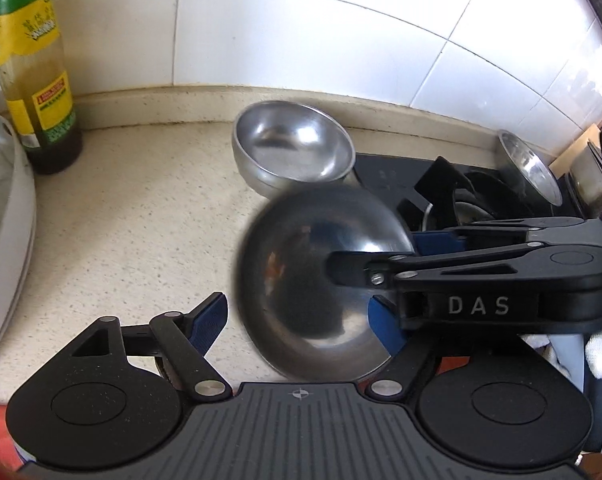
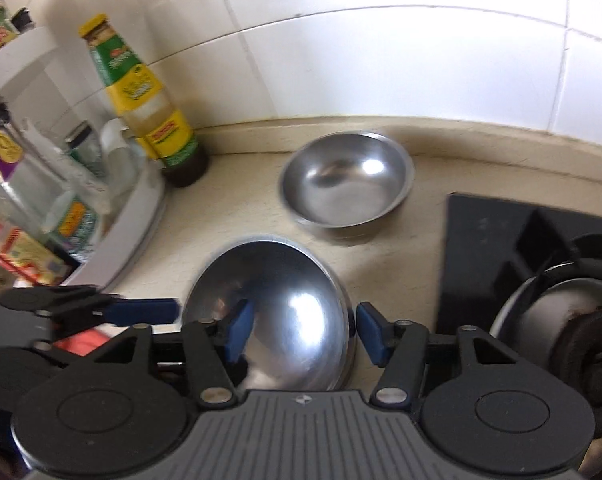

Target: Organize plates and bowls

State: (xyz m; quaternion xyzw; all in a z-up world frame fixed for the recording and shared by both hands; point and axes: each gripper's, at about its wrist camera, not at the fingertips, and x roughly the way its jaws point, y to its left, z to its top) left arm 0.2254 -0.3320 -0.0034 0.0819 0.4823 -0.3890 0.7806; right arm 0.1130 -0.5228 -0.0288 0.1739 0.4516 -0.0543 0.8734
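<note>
Both tools point steeply down at a speckled beige surface (image 1: 133,216) by a white tiled wall (image 1: 301,32).

Left tool (image 1: 301,322): its jaws stand wide, blue pads on either side of a steel bowl (image 1: 321,288). The left pad sits clear of the bowl's rim with a gap showing. The right pad is partly hidden behind the right tool's finger, so contact there cannot be told. No firm grip is visible.

Right tool (image 2: 301,332): it comes in from the right in the left wrist view, lying almost level across the picture, with 1 finger reaching over the bowl's rim into the bowl. In the right wrist view 1 blue pad sits inside the bowl (image 2: 273,320) and the other just outside the rim. The jaws straddle the wall at a medium gap, and the outer pad does not look pressed on. A white-gloved hand (image 1: 597,356) shows at the right edge behind this tool.

The near bowl looks tilted and blurred, low over the surface, close in front of both tools. A 2nd steel bowl (image 2: 347,184) rests upright near the wall, just beyond the 1st. A sauce bottle (image 1: 33,80) stands at the left. A black stove (image 2: 521,264) sits at the right with a 3rd bowl (image 1: 529,168) tipped at its far side.
</note>
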